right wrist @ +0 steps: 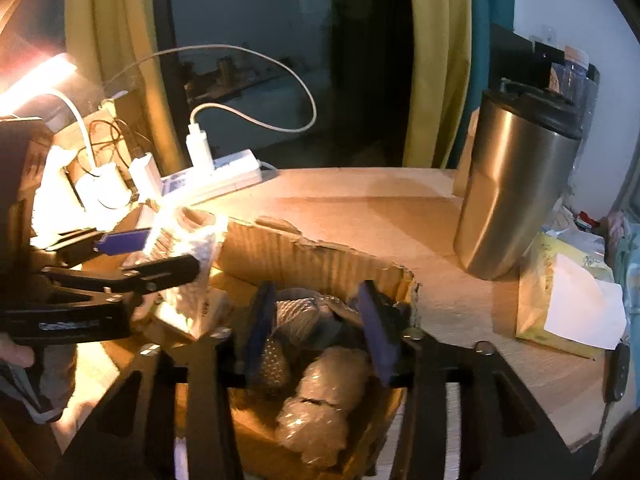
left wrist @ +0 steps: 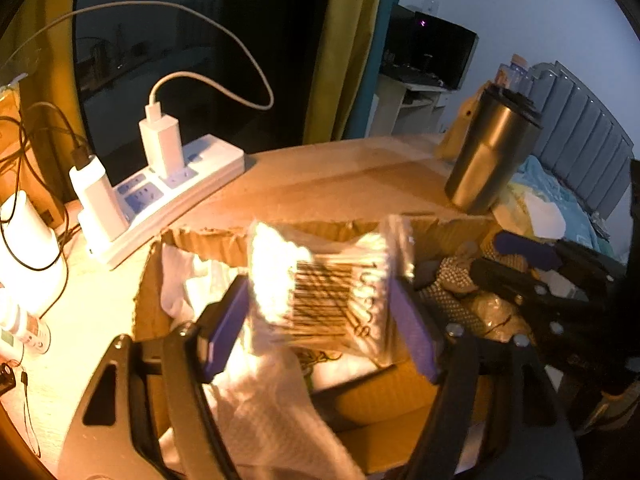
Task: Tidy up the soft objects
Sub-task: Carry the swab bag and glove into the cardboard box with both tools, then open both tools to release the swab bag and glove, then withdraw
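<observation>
1. Box (left wrist: 208,236) on the desk already holds a cloth (left wrist: 276,412), a dotted glove (right wrist: 296,316) and bubble wrap (right wrist: 324,404).
2. Left gripper (left wrist: 320,312): swab pack (left wrist: 328,300) between the jaws over the box; whether the pads press, I cannot tell.
3. Right gripper (right wrist: 316,328): jaws apart around the glove, not pressing.
4. Left to do, probably: drop the pack and pull both grippers out.

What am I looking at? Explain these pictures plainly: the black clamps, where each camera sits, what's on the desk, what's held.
No robot here: a person holds a two-finger clamp in each hand, and each clamp carries a wide-angle camera looking along its fingers. One picture is the left clamp's view, the other the right's.

The left gripper has a pack of cotton swabs between its purple pads, above an open cardboard box; blur hides whether they press it. The right gripper stands open over a dotted cloth and bubble wrap in the box.

On the desk: a steel tumbler, a power strip and a tissue pack.
</observation>
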